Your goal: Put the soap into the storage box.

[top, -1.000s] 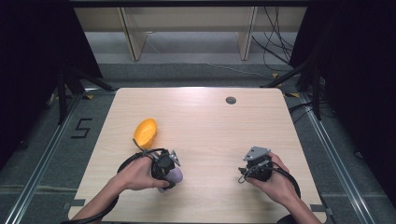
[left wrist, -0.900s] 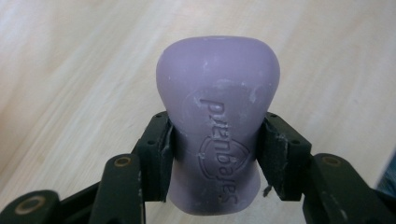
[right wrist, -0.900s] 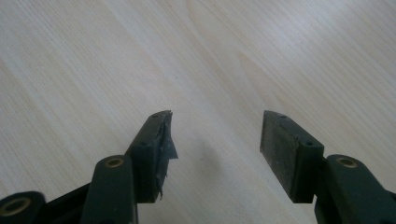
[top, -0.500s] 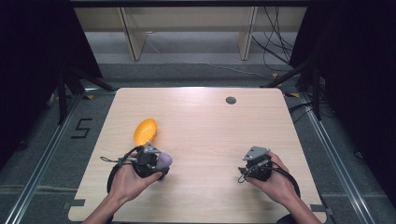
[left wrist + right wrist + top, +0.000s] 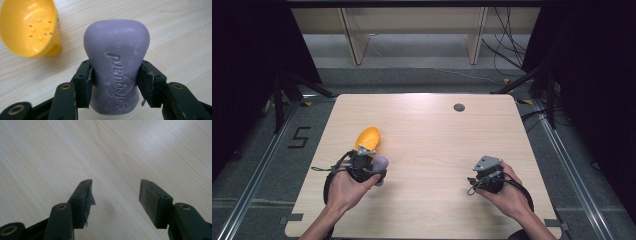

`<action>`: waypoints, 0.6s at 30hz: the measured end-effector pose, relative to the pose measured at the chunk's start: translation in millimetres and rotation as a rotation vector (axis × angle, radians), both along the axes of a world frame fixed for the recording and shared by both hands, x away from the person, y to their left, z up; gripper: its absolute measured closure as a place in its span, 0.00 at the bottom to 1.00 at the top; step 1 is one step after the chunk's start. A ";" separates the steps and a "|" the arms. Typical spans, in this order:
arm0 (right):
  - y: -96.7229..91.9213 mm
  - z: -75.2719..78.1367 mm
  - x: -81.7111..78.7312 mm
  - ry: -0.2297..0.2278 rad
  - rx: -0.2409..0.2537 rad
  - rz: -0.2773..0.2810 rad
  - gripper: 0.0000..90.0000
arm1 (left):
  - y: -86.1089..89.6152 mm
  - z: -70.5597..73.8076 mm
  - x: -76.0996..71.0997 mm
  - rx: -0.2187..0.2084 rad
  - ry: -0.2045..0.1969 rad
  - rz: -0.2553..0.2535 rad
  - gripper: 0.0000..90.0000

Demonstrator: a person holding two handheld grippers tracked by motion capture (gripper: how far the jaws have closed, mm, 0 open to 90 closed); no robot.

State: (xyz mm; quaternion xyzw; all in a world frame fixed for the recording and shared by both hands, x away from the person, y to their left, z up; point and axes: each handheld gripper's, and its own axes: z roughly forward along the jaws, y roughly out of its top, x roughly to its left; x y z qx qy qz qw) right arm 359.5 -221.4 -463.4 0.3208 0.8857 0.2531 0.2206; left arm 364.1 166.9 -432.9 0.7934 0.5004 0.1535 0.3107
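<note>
A purple bar of soap (image 5: 116,65) with embossed lettering sits clamped between the two black pads of my left gripper (image 5: 115,85). From above, the soap (image 5: 381,164) and my left gripper (image 5: 371,167) hover over the table's left side, just below a yellow perforated strainer cup (image 5: 368,138). That same yellow cup (image 5: 27,27) lies on its side at the upper left of the left gripper view. My right gripper (image 5: 115,200) stands open over bare wood, nothing between its jaws; in the high view my right gripper (image 5: 479,180) rests at the table's right front.
The light wooden table (image 5: 432,130) has a small dark round hole (image 5: 459,107) near its far edge. Metal floor rails (image 5: 257,165) run along both sides, and cables (image 5: 512,55) lie on the floor behind.
My left hand has carried the soap leftward and a little up, closer to the yellow cup. The right hand has stayed put.
</note>
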 end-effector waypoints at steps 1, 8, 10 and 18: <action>-0.2 0.3 0.0 -0.002 -0.002 -0.001 0.50 | 2.0 2.5 1.6 0.010 0.005 0.006 0.54; -0.8 1.0 0.4 -0.007 0.008 -0.008 0.50 | 10.9 8.6 10.9 -0.006 -0.017 0.053 0.54; -1.0 1.4 0.2 -0.005 0.008 -0.012 0.50 | 11.7 9.3 11.7 -0.001 -0.019 0.057 0.54; -0.7 1.0 0.5 -0.004 0.016 -0.010 0.50 | 17.1 14.9 16.8 -0.004 -0.013 0.076 0.54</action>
